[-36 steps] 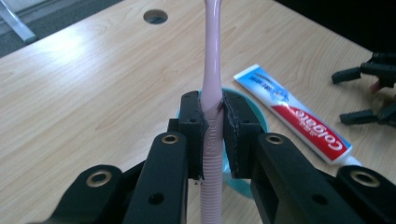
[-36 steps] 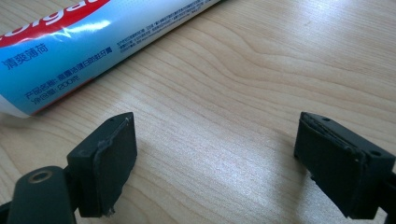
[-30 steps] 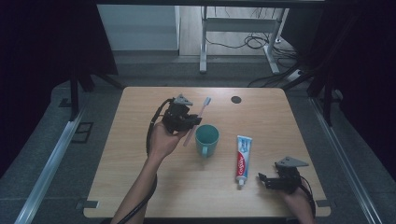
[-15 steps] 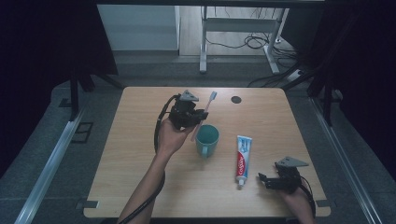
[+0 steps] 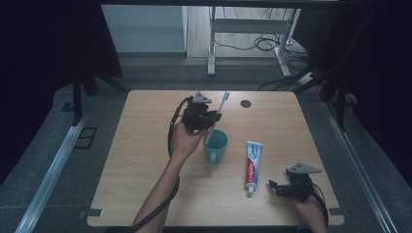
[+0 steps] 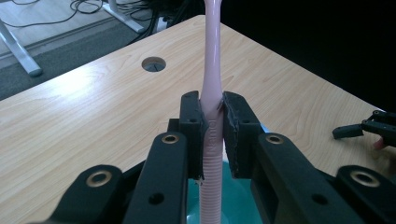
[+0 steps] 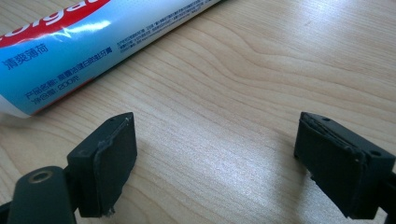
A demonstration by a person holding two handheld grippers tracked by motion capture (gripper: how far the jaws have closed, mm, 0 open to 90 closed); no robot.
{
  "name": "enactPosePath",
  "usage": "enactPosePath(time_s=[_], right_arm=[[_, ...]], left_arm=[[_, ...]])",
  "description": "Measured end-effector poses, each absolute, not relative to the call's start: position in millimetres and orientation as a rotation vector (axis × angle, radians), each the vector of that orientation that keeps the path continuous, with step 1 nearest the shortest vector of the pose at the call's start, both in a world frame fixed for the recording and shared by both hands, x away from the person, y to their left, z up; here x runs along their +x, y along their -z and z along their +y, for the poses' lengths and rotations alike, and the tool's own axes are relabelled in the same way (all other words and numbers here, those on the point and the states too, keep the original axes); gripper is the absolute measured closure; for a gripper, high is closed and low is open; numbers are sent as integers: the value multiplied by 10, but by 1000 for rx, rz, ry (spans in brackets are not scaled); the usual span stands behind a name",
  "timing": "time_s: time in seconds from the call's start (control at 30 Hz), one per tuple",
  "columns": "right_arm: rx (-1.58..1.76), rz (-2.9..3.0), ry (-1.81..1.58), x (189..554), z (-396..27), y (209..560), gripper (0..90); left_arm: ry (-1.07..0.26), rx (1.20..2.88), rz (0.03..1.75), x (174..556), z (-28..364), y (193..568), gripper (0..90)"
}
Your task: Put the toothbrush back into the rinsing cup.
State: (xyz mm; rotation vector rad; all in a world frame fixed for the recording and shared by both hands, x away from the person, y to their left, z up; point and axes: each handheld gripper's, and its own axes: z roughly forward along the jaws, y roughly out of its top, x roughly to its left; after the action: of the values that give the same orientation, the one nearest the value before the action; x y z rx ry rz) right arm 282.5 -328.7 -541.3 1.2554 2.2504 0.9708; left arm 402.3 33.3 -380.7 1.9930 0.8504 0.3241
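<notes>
The left gripper (image 5: 206, 116) was held above the wooden surface (image 5: 145, 160), toward its far half, with its jaws pinching a pink toothbrush (image 5: 217, 114) by the handle. In the left gripper view the two black pads pressed against either side of the ribbed handle, the toothbrush (image 6: 211, 98) rising between them and running on toward the far edge, past a round hole (image 6: 153, 64) in the surface. The lower end of the handle hung over the open mouth of a teal cup (image 5: 215, 145), which stood upright near the middle of the surface, just beside the person's left hand (image 5: 187, 138). Whether the handle's tip touched the cup's inside could not be told.

A toothpaste tube (image 5: 252, 165) lay flat to the right of the cup, apart from it, its cap end pointing toward the near edge. The right gripper (image 5: 279, 187) rested low at the near right corner, close to the tube's cap end. Its jaws were spread wide with bare wood between them, and in the right gripper view the tube (image 7: 93, 51) lay just beyond the left-hand pad, not touching it.
</notes>
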Motion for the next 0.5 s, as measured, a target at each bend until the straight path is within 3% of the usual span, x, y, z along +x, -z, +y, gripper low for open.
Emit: enactPosePath(time_s=[0.5], right_arm=[[1256, 2250, -970, 2825, -3287, 5413, 128]], left_arm=[[-329, 2003, 841, 4036, 212, 4013, 789]])
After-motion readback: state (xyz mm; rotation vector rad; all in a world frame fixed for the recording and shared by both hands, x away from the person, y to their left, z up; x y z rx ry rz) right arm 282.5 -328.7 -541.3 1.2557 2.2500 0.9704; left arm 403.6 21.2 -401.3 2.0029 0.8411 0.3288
